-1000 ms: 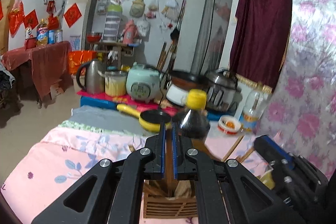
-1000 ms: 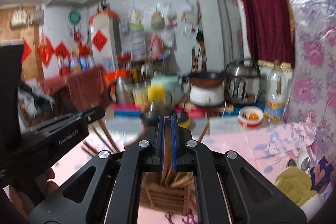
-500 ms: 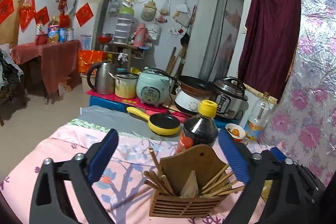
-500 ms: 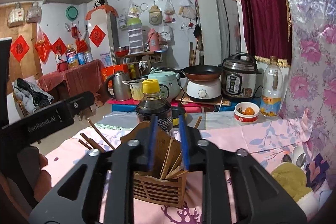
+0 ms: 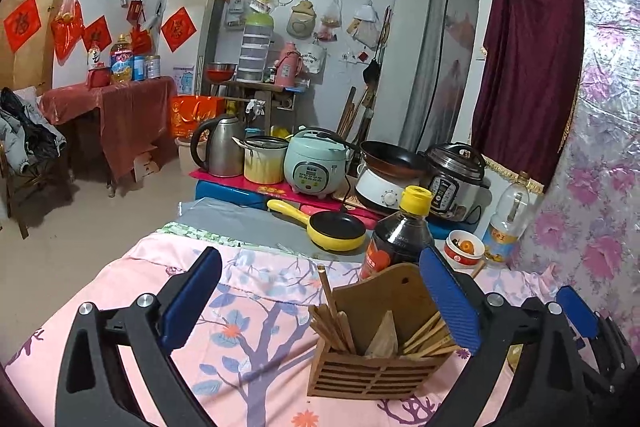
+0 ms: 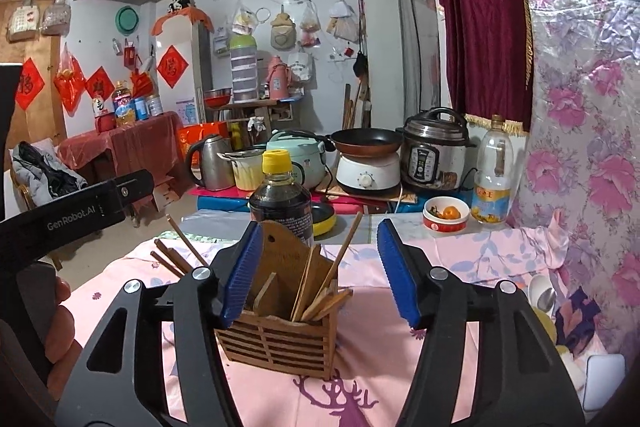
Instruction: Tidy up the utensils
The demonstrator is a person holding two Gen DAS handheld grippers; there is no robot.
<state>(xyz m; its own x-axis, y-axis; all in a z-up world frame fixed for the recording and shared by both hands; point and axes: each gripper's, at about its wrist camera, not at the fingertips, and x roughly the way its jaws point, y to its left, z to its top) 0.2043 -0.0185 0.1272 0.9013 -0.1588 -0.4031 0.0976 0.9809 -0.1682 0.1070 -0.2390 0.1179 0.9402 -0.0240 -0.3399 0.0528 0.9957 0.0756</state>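
Both of your grippers, clamped thin on wooden sticks a second ago, now stand parted and drawn back from the slatted wooden utensil holder (image 5: 376,367). Your left gripper (image 5: 320,311) is spread about as wide as it goes, its blue pads (image 5: 188,301) well clear of everything and holding nothing. Your right gripper (image 6: 320,275) has just been opening and stands roughly half spread; the holder (image 6: 280,339) shows between its pads (image 6: 400,279), but neither pad presses on it and nothing is gripped.

In the left wrist view, your right gripper (image 5: 576,311) enters at the lower right, partly cut off by the frame edge, and your own right-hand finger hides the holder's far corner. In the right wrist view, your left gripper's black body (image 6: 80,215) crosses the left edge with your hand (image 6: 60,327) beneath it, mostly out of frame. Items at the lower right edge there are too cropped to identify.

The holder sits upright on the pink floral tablecloth (image 5: 140,291). Wooden chopsticks (image 5: 336,323) stand and lean in its compartments either side of a central divider. A few loose chopsticks (image 6: 176,255) appear beyond the left pad; whether they rest on the cloth cannot be told. Behind the holder stands a dark sauce bottle with a yellow cap (image 6: 280,195). A small red-and-white bowl (image 6: 446,217) holds orange fruit.
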